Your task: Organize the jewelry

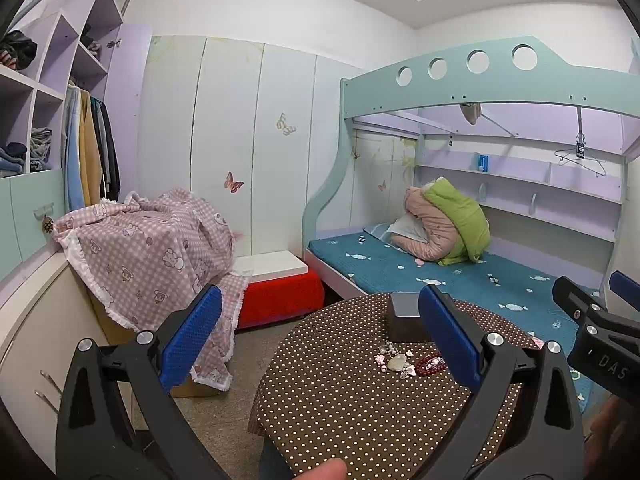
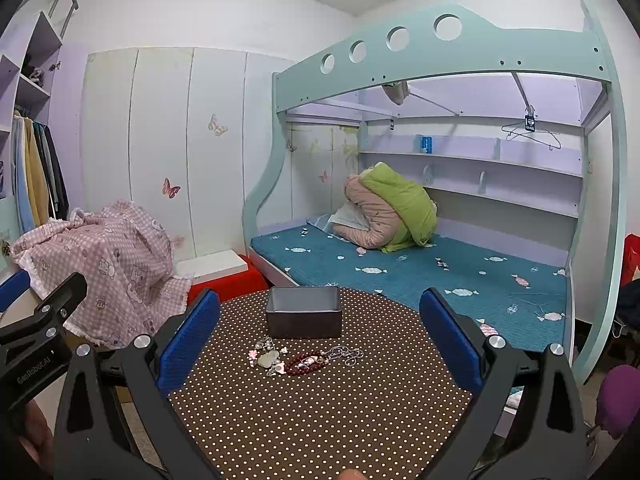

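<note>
Hovering above a round tabletop (image 2: 320, 420) covered in brown cloth with pale polka dots, the left hand-held gripper (image 1: 320, 336) and the right hand-held gripper (image 2: 320, 332) both stand with their blue-padded jaws spread wide, holding nothing. A small heap of jewelry lies near the middle of the tabletop: a dark red bead bracelet (image 2: 306, 362), a pale translucent stone pendant (image 2: 267, 359) among pink and white charms, a clear crystal-bead piece (image 2: 265, 345) just behind it, and a silver chain (image 2: 346, 354) trailing off to the right of the red beads. The pieces touch or overlap one another in a loose row.

Just beyond the jewelry, toward the far edge of the tabletop, sits an open dark grey rectangular box (image 2: 304, 312), upright, its inside too shadowed to show any contents. From the left wrist view the box (image 1: 404, 312) is partly hidden behind that gripper's right finger, and the red beads (image 1: 430, 364) lie close beside the same finger.

Behind the tabletop stands a teal bunk bed (image 2: 440, 52) with a blue candy-print mattress (image 2: 400, 276) and a bundled pink and green quilt (image 2: 388, 212). A pink checked cloth (image 2: 112, 256) drapes over furniture at left, beside a red stool with a white top (image 2: 224, 276).
</note>
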`<state>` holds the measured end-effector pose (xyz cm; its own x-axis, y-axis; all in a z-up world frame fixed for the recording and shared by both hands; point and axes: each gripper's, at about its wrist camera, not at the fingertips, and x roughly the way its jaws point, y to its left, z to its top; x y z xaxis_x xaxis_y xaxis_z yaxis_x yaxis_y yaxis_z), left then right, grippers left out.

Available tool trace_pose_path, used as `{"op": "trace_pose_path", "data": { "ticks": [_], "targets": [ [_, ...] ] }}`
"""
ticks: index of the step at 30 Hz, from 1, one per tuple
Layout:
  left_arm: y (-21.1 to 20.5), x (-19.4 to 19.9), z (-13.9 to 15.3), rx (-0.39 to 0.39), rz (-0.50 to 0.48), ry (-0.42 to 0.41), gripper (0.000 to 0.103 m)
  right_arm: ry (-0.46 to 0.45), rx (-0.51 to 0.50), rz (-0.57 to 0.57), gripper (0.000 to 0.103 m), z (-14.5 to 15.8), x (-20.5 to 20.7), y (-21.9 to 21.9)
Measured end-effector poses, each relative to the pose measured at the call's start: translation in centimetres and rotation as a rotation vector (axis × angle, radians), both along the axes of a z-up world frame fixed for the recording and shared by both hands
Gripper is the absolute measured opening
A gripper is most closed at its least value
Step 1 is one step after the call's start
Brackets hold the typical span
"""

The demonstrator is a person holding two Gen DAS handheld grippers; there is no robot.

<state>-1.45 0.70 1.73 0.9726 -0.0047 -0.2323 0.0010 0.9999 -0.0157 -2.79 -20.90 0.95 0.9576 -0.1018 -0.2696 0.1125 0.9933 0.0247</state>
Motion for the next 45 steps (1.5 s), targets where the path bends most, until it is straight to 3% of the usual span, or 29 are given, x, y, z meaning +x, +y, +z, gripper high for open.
{"op": "trace_pose_path", "data": {
  "ticks": [10, 19, 25, 36, 45],
  "targets": [
    [0.1, 0.2, -0.4, -0.004, 0.003, 0.009, 0.098, 0.01, -0.004, 0.007, 0.096, -0.4, 0.4, -0.1],
    [0.5, 3.0, -1.8, 0.013, 0.007, 0.064, 0.098, 0.051, 0.002, 0.027, 0.096, -1.7, 2.9, -0.9],
    [-0.3, 7.8, -5.5, 0.043, 0.008, 0.166, 0.098, 0.128, -0.016, 0.036, 0.096, -4.3, 6.5, -1.7],
    [-2.9, 17.8, -14.4, 0.096, -0.042, 0.424, 0.098, 0.371, 0.018, 0.041, 0.096, -11.9, 13.8, -3.4],
    [-6.0, 24.8, -18.9, 0.108, -0.089, 0.593, 0.098, 0.498, 0.046, 0.031, 0.096, -14.8, 16.6, -5.6]
  ]
}}
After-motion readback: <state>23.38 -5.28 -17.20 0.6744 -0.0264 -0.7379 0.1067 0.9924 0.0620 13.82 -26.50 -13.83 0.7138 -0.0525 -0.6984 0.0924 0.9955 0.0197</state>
